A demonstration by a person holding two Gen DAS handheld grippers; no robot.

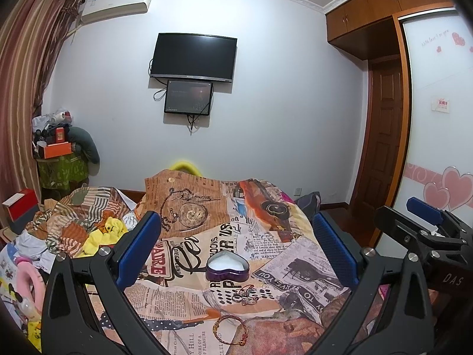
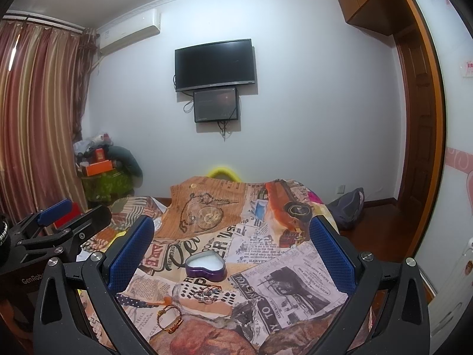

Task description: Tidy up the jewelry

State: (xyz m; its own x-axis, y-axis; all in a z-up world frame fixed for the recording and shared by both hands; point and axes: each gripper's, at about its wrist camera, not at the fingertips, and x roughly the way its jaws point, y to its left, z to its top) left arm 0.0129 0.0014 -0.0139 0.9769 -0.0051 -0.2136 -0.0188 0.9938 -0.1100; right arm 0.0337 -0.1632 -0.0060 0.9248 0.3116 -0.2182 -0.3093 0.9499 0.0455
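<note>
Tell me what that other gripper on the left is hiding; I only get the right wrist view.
Observer: A yellow cloth with a face printed on it lies there.
Operator: Anything else beside it?
Observer: Yes, a pink ring-shaped toy, nearer the camera at the far left.
Operator: What does my own gripper look like from the side?
Observer: The right gripper carries the letters "DAS" on its black body.

One heart tin (image 1: 227,267), one bracelet (image 1: 230,330), two screens (image 1: 193,56).
</note>
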